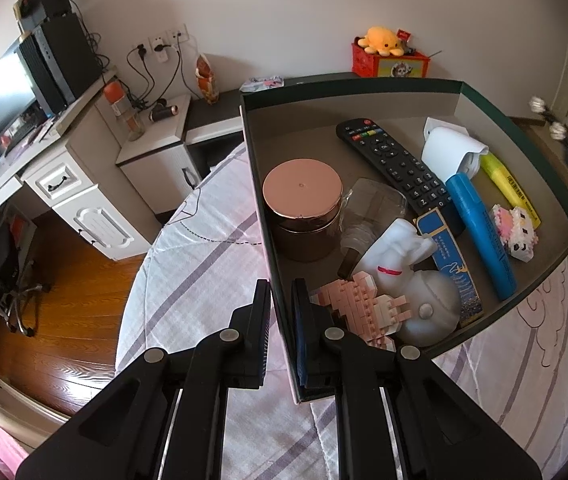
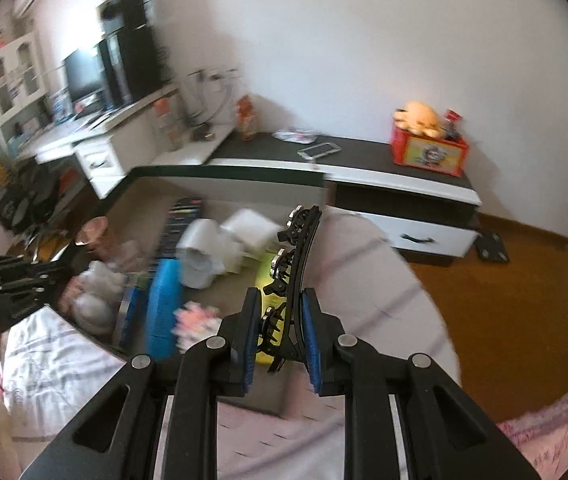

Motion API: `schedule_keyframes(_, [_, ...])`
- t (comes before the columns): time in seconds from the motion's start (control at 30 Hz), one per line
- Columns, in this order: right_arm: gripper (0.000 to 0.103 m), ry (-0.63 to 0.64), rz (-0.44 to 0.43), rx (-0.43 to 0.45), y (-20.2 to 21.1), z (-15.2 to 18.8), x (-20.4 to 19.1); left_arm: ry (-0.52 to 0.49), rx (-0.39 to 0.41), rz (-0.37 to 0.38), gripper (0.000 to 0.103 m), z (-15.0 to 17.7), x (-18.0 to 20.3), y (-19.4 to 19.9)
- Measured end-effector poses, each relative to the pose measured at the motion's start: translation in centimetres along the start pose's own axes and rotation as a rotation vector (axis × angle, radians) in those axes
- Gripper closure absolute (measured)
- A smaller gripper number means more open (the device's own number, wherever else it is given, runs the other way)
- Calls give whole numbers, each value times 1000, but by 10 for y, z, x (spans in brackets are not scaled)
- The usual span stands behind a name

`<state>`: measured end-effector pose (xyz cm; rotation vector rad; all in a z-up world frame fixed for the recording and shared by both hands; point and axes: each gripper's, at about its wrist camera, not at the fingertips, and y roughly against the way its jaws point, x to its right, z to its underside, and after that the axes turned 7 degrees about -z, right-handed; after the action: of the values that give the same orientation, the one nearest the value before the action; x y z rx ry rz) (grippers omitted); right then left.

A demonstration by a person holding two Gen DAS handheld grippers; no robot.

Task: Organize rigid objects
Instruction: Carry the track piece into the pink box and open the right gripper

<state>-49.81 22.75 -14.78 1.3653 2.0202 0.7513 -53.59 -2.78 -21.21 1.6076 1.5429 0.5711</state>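
An open dark green box (image 1: 524, 124) lies on the bed and holds a copper-lidded jar (image 1: 302, 208), a black remote (image 1: 394, 162), a blue marker (image 1: 482, 236), a yellow highlighter (image 1: 510, 188), a white figurine (image 1: 404, 264), pink brick models and a white device. My left gripper (image 1: 281, 292) is shut on the box's left wall. My right gripper (image 2: 281, 314) is shut on a black curved hair clip (image 2: 296, 264) and holds it above the box's right side (image 2: 223, 170). The right wrist view is motion-blurred.
The bed has a pink striped cover (image 1: 203, 272). A white desk with monitor (image 1: 3, 100) stands at the left. A low dark-topped cabinet (image 2: 364, 160) carries a red box with a yellow plush (image 2: 428, 148). Wooden floor (image 2: 504, 280) lies right of the bed.
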Motion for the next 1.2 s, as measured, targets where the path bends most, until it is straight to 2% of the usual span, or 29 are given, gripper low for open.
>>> schedule_keyframes(0.07, [83, 18, -48, -27, -18, -7, -16, 1, -1, 6, 93, 0, -1, 0])
schedule_keyframes(0.2, [83, 53, -69, -79, -46, -13, -39, -7, -2, 6, 92, -1, 0, -1])
schedule_keyframes(0.3, [83, 75, -14, -114, -58, -12, -46, -5, -4, 14, 92, -1, -1, -1])
schedule_keyframes(0.4, [83, 71, -11, -125, -60, -9, -42, -6, -4, 13, 92, -1, -1, -1])
schedule_keyframes(0.47, [82, 83, 28, -121, -55, -7, -40, -7, -5, 13, 92, -1, -1, 0])
schedule_keyframes(0.57, [80, 58, 15, -118, -50, -4, -33, -8, -6, 14, 92, -1, -2, 0])
schedule_keyframes(0.6, [78, 55, 19, -114, -47, -3, -31, -7, -5, 13, 92, -1, -3, 0])
schedule_keyframes(0.67, [62, 53, 27, -105, -45, -3, -32, -6, -6, 13, 92, -1, -3, 0])
schedule_keyframes(0.8, [58, 37, 34, -93, -37, -1, -28, -2, -9, 10, 92, -1, -2, 0])
schedule_keyframes(0.87, [46, 35, 40, -89, -32, 1, -27, -7, -11, 7, 92, -1, -1, 1])
schedule_keyframes(0.93, [39, 29, 54, -81, -27, 3, -27, -4, -12, 6, 92, -1, -1, 3])
schedule_keyframes(1.03, [35, 13, 57, -65, -19, 4, -25, 0, -10, 4, 92, -1, -1, 8])
schedule_keyframes(1.1, [23, 10, 55, -50, -12, 4, -26, 6, -2, 0, 91, 0, -2, 13])
schedule_keyframes(1.2, [22, 14, 25, -13, 1, 4, -30, 14, 25, -12, 91, 0, -3, 29])
